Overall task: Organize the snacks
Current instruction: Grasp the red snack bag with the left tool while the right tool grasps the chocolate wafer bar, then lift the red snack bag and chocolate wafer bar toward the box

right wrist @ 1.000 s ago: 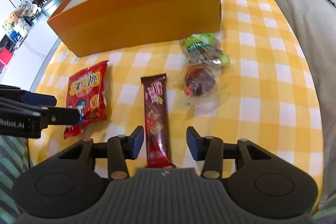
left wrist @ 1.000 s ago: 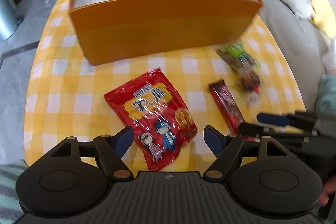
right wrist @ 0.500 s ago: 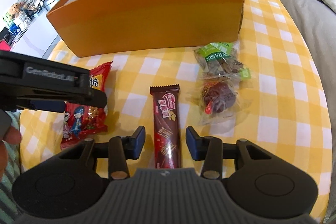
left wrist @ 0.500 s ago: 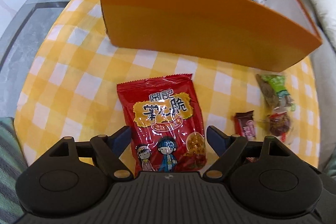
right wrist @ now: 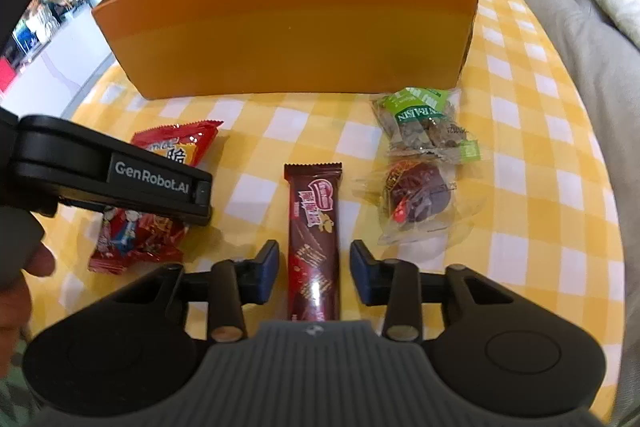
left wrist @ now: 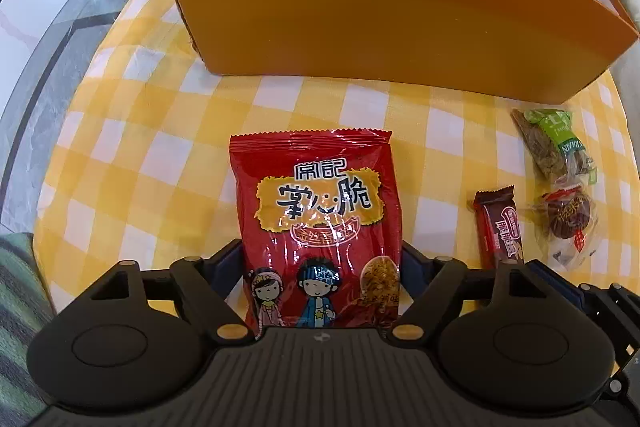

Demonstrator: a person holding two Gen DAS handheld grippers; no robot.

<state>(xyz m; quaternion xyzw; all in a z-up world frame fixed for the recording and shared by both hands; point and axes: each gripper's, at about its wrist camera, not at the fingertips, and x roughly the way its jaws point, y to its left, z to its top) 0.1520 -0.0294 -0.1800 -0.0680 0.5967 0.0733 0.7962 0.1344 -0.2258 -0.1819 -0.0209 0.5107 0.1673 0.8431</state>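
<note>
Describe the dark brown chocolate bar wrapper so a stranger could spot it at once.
Start at the large orange cardboard box on the yellow-and-white checked tablecloth. In front of it lie four snacks; the long dark brown chocolate bar wrapper is second from the left, between the red cartoon snack bag and two clear-wrapped packets. It alone is slim and stick-shaped, lying between the right gripper fingers.

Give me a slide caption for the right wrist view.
Right gripper straddles a chocolate bar, jaws closing, before an orange box.
</note>
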